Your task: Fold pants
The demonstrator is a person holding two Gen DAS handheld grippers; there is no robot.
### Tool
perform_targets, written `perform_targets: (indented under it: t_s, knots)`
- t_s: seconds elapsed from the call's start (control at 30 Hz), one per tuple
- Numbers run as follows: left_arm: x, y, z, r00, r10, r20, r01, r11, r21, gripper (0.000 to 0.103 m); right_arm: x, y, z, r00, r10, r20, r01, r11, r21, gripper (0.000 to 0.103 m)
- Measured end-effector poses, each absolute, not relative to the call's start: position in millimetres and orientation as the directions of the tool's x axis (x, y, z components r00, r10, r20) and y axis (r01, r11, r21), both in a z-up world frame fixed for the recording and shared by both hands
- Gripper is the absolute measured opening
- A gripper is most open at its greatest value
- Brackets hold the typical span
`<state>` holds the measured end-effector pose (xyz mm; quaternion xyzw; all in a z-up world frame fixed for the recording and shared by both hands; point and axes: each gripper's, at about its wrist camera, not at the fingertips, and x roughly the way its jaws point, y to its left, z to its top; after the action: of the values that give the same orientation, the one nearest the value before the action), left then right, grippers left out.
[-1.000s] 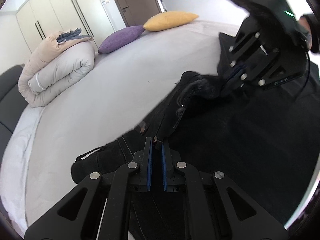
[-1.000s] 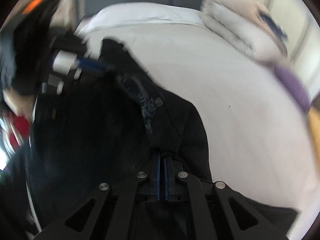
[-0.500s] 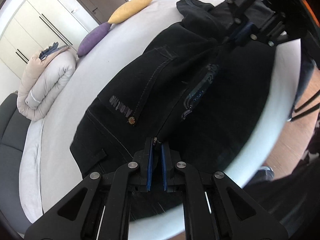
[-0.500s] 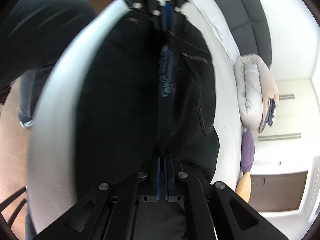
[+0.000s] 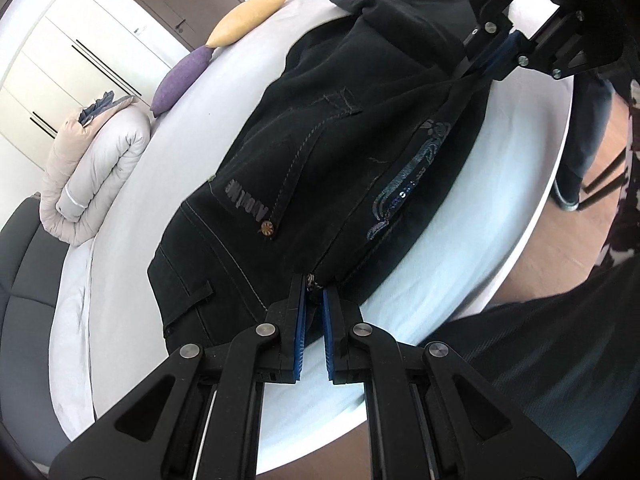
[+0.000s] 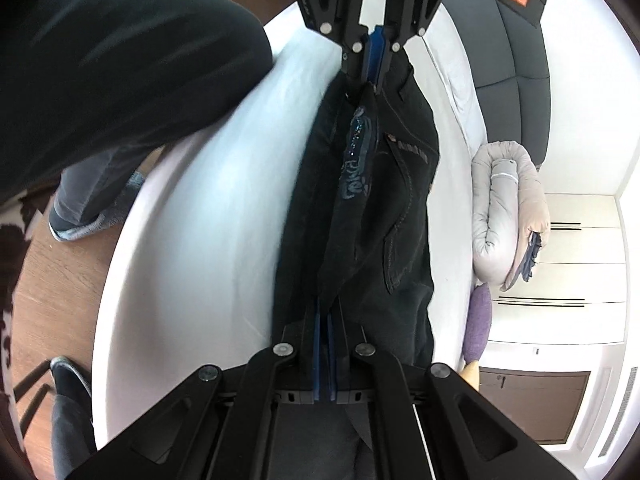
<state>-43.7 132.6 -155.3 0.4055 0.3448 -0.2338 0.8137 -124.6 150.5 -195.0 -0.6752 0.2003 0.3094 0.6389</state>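
Note:
Black pants (image 5: 320,152) with a blue printed motif and a brass button lie stretched along the edge of a white bed (image 5: 500,152); they also show in the right wrist view (image 6: 372,208). My left gripper (image 5: 314,284) is shut on the pants' edge at one end. My right gripper (image 6: 326,306) is shut on the fabric at the other end. Each gripper shows in the other's view, the right (image 5: 476,72) and the left (image 6: 370,80), with the cloth taut between them.
A rolled duvet (image 5: 92,176) lies at the bed's far side, with a purple pillow (image 5: 184,76) and a yellow pillow (image 5: 248,18) beyond. A dark headboard (image 6: 516,52) stands behind. The person's legs (image 6: 100,52) and wooden floor (image 6: 52,272) border the bed edge.
Both grippers have pulled the pants toward the bed's near edge and stretched them out flat between them. A second ago the fabric was bunched.

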Motion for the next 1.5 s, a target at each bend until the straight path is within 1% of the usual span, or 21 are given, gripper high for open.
perform_targets:
  t_s: [0.2,0.27,0.37,0.43,0.5,0.57,0.7,0.77,0.83,0.87,0.9,0.93,1.0,1.03,1.1,1.17,1.23,1.3,1.37,1.4,1.5]
  knots:
    - [-42.8,138.0,-167.5,0.674,-0.088,-0.734,0.637,0.573,0.516,0.009,-132.3,153.8,-215.6,0.725,0.106,-0.681,-0.673,-0.103,-0.732,0.004]
    - [-41.7,136.7,-163.3,0.666,-0.073,-0.743,0.638,0.571,0.516,0.013,-129.3,154.2,-212.6,0.716,0.106,-0.69,-0.688,-0.063,-0.723,0.005]
    - [-44.4,145.6,-150.0,0.621,-0.053,-0.782,0.655,0.582,0.481,0.013,-126.8,154.3,-209.3,0.707,0.104,-0.7,-0.701,-0.025,-0.712,0.006]
    - [-48.2,152.0,-137.2,0.621,-0.056,-0.782,0.64,0.612,0.465,0.013,-127.5,155.1,-210.3,0.712,0.102,-0.694,-0.697,-0.012,-0.717,0.007]
    - [-44.3,155.5,-111.1,0.64,-0.089,-0.763,0.595,0.685,0.42,0.013,-126.8,156.4,-209.8,0.711,0.101,-0.696,-0.701,0.021,-0.713,0.007]
    - [-30.6,149.1,-89.1,0.647,-0.162,-0.745,0.565,0.757,0.327,0.013,-123.9,156.2,-207.4,0.704,0.105,-0.703,-0.71,0.065,-0.701,0.007]
    - [7.5,117.4,-88.3,0.634,-0.243,-0.735,0.518,0.839,0.17,0.013,-119.8,154.2,-202.3,0.705,0.116,-0.7,-0.708,0.167,-0.686,0.008]
    - [30.7,95.6,-112.4,0.571,-0.254,-0.781,0.504,0.859,0.09,0.013,-116.3,148.9,-195.3,0.716,0.122,-0.688,-0.692,0.261,-0.674,0.021]
    - [43.7,82.0,-140.7,0.505,-0.225,-0.833,0.478,0.877,0.053,0.012,-111.8,137.9,-182.3,0.729,0.13,-0.672,-0.664,0.372,-0.649,0.057]
    - [44.6,77.8,-153.3,0.516,-0.206,-0.832,0.451,0.891,0.058,0.012,-109.5,127.8,-171.5,0.721,0.151,-0.676,-0.662,0.439,-0.608,0.066]
    - [43.4,79.0,-154.7,0.532,-0.213,-0.82,0.431,0.901,0.045,0.012,-107.4,116.1,-159.8,0.696,0.19,-0.693,-0.676,0.499,-0.542,0.08]
    - [43.3,83.0,-155.1,0.53,-0.231,-0.816,0.407,0.913,0.006,0.012,-104.9,102.4,-148.6,0.679,0.227,-0.698,-0.677,0.562,-0.476,0.082]
    - [42.9,90.2,-155.2,0.52,-0.26,-0.814,0.383,0.922,-0.051,0.012,-91.1,67.0,-128.2,0.667,0.261,-0.698,-0.628,0.7,-0.339,0.08]
    - [42.2,94.0,-155.7,0.519,-0.271,-0.811,0.376,0.924,-0.068,0.012,-77.9,43.8,-119.4,0.652,0.287,-0.702,-0.594,0.769,-0.237,0.076]
    - [42.1,94.1,-158.1,0.521,-0.276,-0.808,0.365,0.928,-0.082,0.012,-38.8,-19.0,-104.3,0.625,0.367,-0.689,-0.462,0.885,0.053,0.069]
    - [41.1,92.2,-159.0,0.528,-0.266,-0.806,0.357,0.931,-0.074,0.012,6.3,-95.2,-100.6,0.629,0.417,-0.656,-0.24,0.907,0.347,0.067]
    - [41.6,91.1,-158.9,0.533,-0.261,-0.805,0.348,0.935,-0.073,0.012,39.7,-162.8,-104.0,0.671,0.441,-0.595,-0.058,0.832,0.552,0.061]
    - [42.7,94.2,-162.0,0.533,-0.267,-0.803,0.336,0.938,-0.089,0.012,65.6,-204.2,-114.3,0.687,0.455,-0.567,0.052,0.748,0.662,0.061]
    - [44.7,97.0,-162.8,0.531,-0.268,-0.804,0.329,0.939,-0.096,0.012,93.2,-232.5,-132.1,0.676,0.471,-0.567,0.15,0.666,0.731,0.06]
    - [44.4,96.6,-162.9,0.53,-0.267,-0.805,0.328,0.94,-0.096,0.012,104.1,-240.7,-140.0,0.671,0.475,-0.569,0.182,0.639,0.747,0.058]
    - [47.6,96.0,-164.2,0.531,-0.27,-0.803,0.323,0.941,-0.103,0.012,128.4,-253.4,-156.8,0.662,0.474,-0.581,0.251,0.59,0.767,0.057]
